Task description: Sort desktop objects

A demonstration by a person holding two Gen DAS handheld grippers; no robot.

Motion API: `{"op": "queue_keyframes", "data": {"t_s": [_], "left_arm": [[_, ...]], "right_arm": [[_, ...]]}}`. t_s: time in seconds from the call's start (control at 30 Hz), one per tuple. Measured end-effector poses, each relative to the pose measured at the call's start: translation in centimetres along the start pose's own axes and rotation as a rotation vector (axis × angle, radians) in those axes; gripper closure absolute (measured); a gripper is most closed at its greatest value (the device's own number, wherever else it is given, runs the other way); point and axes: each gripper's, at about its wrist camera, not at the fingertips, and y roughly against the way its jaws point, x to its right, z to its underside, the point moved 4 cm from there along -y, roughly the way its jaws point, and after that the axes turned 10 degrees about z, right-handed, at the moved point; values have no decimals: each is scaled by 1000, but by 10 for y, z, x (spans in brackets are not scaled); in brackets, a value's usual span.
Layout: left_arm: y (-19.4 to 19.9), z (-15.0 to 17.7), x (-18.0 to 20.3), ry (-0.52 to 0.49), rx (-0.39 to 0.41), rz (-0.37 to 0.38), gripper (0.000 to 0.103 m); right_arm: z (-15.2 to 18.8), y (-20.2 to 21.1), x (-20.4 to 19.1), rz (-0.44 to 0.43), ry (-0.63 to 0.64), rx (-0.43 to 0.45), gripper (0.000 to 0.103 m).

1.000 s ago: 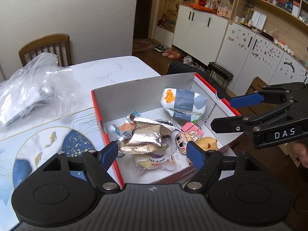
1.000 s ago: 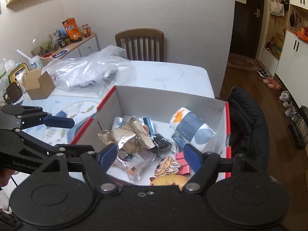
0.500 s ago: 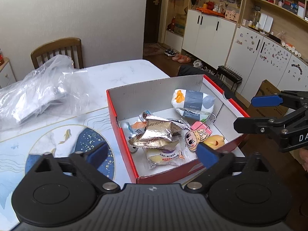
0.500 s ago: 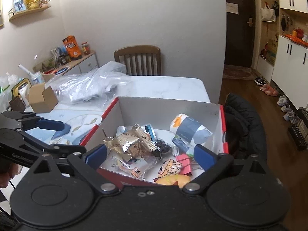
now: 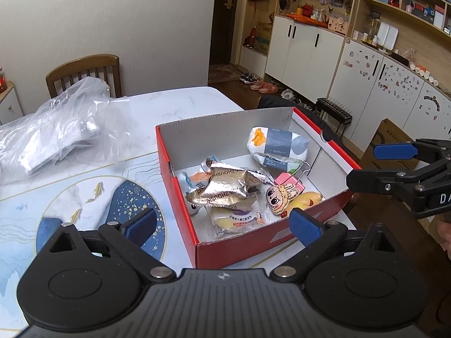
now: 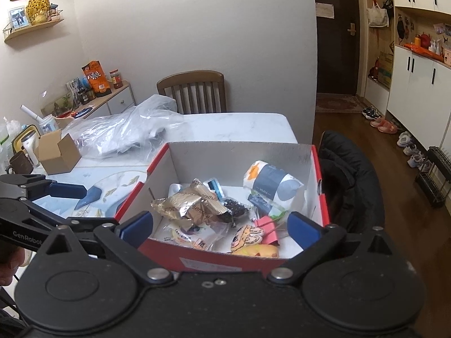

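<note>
A red cardboard box [image 5: 180, 197] with a grey inside stands on the table, holding a gold foil packet [image 5: 225, 188], a white-and-blue tissue pack [image 5: 277, 145], a pink binder clip [image 5: 290, 181], a cartoon-face toy [image 5: 277, 198] and a clear snack packet [image 5: 236, 219]. My left gripper [image 5: 222, 225] is open just before the box's near corner, nothing between its fingers. My right gripper [image 6: 221, 225] hovers at the box's [image 6: 225, 262] near wall, its jaws opening and empty. Each gripper appears in the other's view: the right gripper [image 5: 375, 166] and the left gripper [image 6: 90, 205].
A crumpled clear plastic bag [image 5: 64, 124] lies on the white table behind the box, a wooden chair [image 5: 84, 70] beyond it. A blue fish-pattern placemat [image 5: 84, 197] lies left of the box. A small open carton [image 6: 57, 152] and a black jacket [image 6: 349, 180] flank the table.
Both grippers' jaws have spread wider. Both have drawn back from the box, so its near walls and more of the table now show.
</note>
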Motion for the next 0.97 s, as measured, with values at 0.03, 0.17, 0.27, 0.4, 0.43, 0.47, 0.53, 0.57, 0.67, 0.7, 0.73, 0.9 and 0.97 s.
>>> {"op": "queue_keyframes", "data": {"t_s": [0.03,0.17,0.27,0.4,0.43,0.47,0.53,0.57,0.67,0.7,0.73,0.9,0.97], "left_arm": [[0,1,0,1,-1,0,2],[2,2,1,2,3,-4,2],[3,2,2,0,6,0,2],[6,1,4,-10,20,11,2],[7,1,5,-13,26,18,2],[8,1,6,-16,32,24,2],[9,0,8,-24,40,25,2],[9,0,8,-26,43,28,2],[10,0,10,-34,49,28,2],[10,0,10,-35,52,30,2],[11,1,10,-36,54,28,2],[13,2,6,-34,59,14,2],[15,2,3,-30,62,8,2]], "right_arm": [[1,0,-1,-1,1,-1,1],[5,1,-5,-6,1,-7,1],[6,2,-5,-3,-6,-6,1],[7,3,-5,5,-9,-3,1],[7,3,-5,7,-10,-3,1],[8,2,-5,7,-12,-4,1],[9,3,-5,10,-15,-2,1],[9,3,-5,11,-15,-1,1],[10,3,-6,12,-15,0,1],[10,3,-6,12,-15,0,1],[10,3,-7,11,-17,1,1],[11,4,-11,17,-17,7,1],[10,3,-14,17,-17,8,1]]}}
